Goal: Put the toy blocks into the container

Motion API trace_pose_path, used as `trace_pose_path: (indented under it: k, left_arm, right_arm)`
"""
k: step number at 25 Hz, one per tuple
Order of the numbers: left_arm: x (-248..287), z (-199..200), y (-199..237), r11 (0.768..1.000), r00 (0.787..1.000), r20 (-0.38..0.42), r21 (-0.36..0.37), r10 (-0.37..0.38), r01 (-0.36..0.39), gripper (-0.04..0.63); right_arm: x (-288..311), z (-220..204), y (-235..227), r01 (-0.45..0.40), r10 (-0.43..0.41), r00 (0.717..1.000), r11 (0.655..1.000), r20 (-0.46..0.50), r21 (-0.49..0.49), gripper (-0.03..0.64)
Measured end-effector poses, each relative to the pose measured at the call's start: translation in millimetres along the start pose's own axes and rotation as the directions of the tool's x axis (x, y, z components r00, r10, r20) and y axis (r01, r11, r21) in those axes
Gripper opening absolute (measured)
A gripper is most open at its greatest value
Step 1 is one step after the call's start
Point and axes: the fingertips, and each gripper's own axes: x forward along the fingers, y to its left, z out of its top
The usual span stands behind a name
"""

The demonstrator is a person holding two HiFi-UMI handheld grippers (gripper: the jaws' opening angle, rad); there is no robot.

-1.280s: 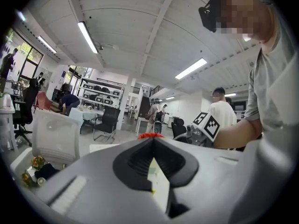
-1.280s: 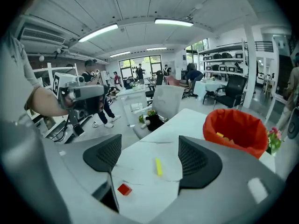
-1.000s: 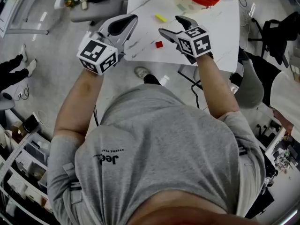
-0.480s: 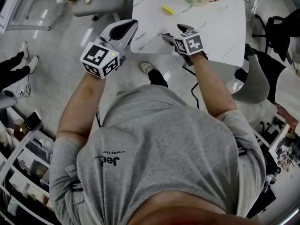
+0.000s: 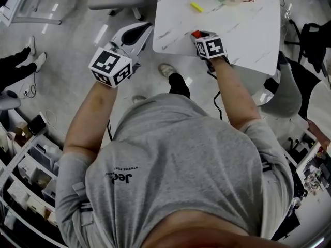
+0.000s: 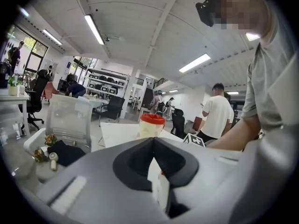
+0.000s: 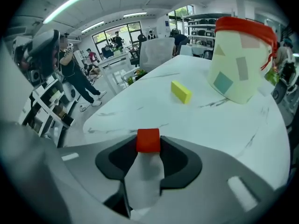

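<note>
The right gripper (image 7: 148, 146) points steeply down at the near edge of the white table (image 7: 224, 139). Its jaws have just been closing, and they now press on the 2 side faces of a small red block (image 7: 148, 138), which sits between the tips and low on the table surface; I cannot tell if it is lifted yet.

From this block, the yellow block (image 7: 181, 91) lies at 1 o'clock, well apart, and the container (image 7: 238, 59), a pale cup with a red rim, stands at 2 o'clock, further back.

The left gripper (image 6: 153, 139) hangs beside the table with its jaws together and nothing between them.

I judge the red block to be light and stiff, with smooth faces that may slip. The best hold is flat on 2 opposite faces, near their middle, as the jaws have it here.
</note>
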Motion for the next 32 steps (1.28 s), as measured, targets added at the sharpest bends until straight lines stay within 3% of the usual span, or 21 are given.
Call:
trace_pose_path:
  k: [6,13,23,32]
  left_arm:
    - [4,5,2,1.0,1.0,0.01,0.001,-0.006,0.006,0.057]
    - [32,43,3,0.999,0.998,0.058,0.027,-0.032,0.03,0.057]
    - [98,91,0,0.997,0.994,0.091,0.062,-0.06,0.054,0.057]
    - [162,118,-3,0.995,0.993,0.096,0.076,-0.071,0.064,0.057]
  right_arm:
    - [-21,23,-4,-0.015,0.015,0.996,1.0,0.084,0.001,0.147]
    - [-73,77,-32,0.022,-0.018,0.976,1.0,0.217,-0.018,0.147]
    - [-152,160,-103,0.063,-0.047,0.919,0.998,0.391,-0.027,0.147]
    - [-180,206,-183,0.101,-0.081,0.897,0.995,0.434,-0.024,0.147]
